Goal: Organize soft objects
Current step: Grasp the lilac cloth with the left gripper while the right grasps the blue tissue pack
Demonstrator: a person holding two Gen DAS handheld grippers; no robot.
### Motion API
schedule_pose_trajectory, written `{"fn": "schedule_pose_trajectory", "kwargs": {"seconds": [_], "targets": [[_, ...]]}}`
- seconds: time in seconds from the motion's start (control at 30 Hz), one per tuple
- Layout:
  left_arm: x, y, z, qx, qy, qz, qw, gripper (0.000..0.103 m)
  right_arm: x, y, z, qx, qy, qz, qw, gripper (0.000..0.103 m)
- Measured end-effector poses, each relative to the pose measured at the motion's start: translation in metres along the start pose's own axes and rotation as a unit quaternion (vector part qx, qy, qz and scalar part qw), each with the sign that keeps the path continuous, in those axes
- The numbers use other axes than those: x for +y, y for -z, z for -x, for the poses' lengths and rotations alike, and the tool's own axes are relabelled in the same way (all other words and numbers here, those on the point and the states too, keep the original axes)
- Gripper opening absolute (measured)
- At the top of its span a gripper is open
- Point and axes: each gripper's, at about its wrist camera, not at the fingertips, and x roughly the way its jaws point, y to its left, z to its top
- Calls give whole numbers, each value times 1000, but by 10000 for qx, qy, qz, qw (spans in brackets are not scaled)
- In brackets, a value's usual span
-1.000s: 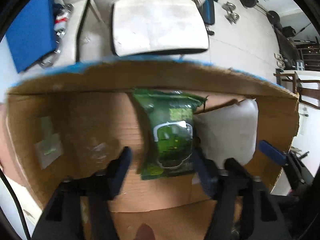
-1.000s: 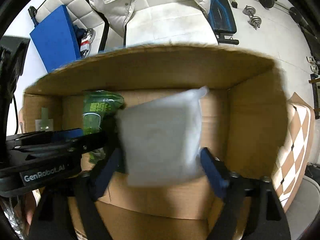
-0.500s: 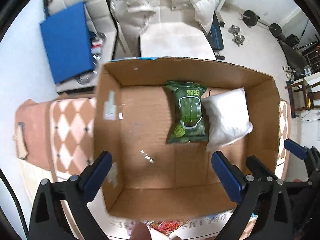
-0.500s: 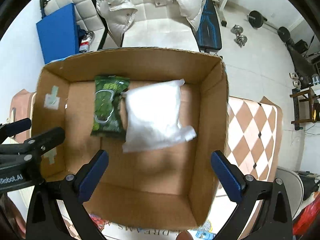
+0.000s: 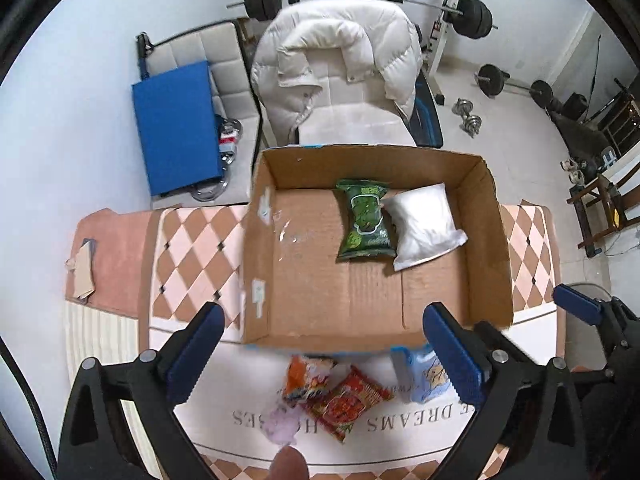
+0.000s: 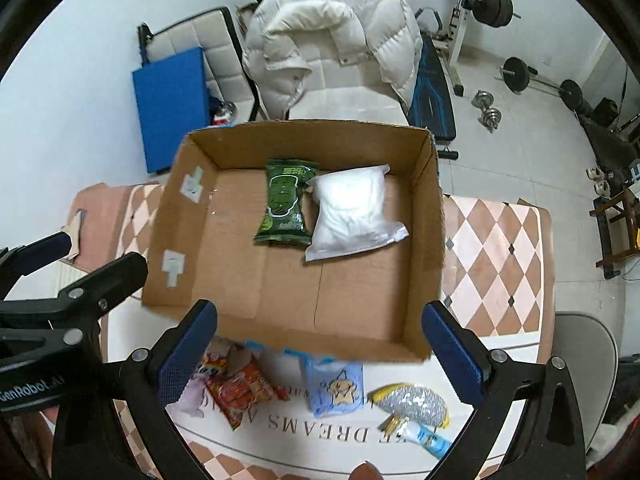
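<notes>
An open cardboard box (image 5: 496, 240) (image 6: 428, 208) stands on the checkered table. Inside lie a green snack pack (image 5: 363, 220) (image 6: 285, 204) and a white soft bag (image 5: 422, 226) (image 6: 348, 212), side by side. In front of the box lie a red snack pack (image 5: 344, 400) (image 6: 240, 394), a light blue pack (image 5: 420, 376) (image 6: 336, 388), a pale purple soft thing (image 5: 282, 424) and a silver scrubber pack (image 6: 412, 402). My left gripper (image 5: 324, 356) is open and empty above the box's near edge. My right gripper (image 6: 320, 354) is open and empty there too.
A chair with a white puffy jacket (image 5: 340, 64) stands behind the table. A blue pad (image 5: 176, 128) leans at the left. Weights and a barbell rack (image 5: 472, 16) are at the back. The left gripper's body shows at the left of the right wrist view (image 6: 60, 308).
Both grippers have let go of their packs in the box, opened and drawn back and up. The green pack and white bag now lie in the box.
</notes>
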Motion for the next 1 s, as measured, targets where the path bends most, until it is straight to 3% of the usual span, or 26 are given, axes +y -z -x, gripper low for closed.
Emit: {"fn": "schedule_pose_trajectory", "kwargs": {"seconds": [0.13,0.2,0.3,0.37,0.4,0.43,0.57,0.7,0.8,0.83,0.93,1.0], "targets": [[20,50,-3,-12,-215,81,9997,102,0,35,14,-51,-29,44,10000,103],[33,83,-23,198,-458,101,9987,102,-1,58,5,121,-38,128,9998,103],[54,129,-79,981,-469,47,9941,100,-9,91,-24,561,-144,88,9983,103],[62,152,-115,1418,-535,-2,9884,88,-16,109,-51,923,-241,12,9954,103],[64,159,-127,1556,-573,-36,9861,79,-18,114,-62,1024,-242,-6,9944,103],[66,166,-142,1720,-595,-69,9833,77,-20,120,-74,1092,-218,-17,9938,103],[69,183,-194,2214,-418,-161,9742,77,-23,130,-106,1211,-52,-16,9926,103],[65,182,-218,2331,-255,-244,9718,77,-22,130,-130,1292,37,-17,9916,103],[69,179,-229,2446,-138,-92,9695,46,-21,129,-149,1397,112,-32,9901,102],[73,178,-230,2445,-74,64,9696,44,-21,129,-154,1427,125,-64,9897,101],[81,179,-228,2424,-57,338,9696,44,-22,132,-166,1523,145,-186,9881,92],[89,189,-227,2503,11,637,9661,44,-24,135,-172,1581,116,-325,9868,67]]}}
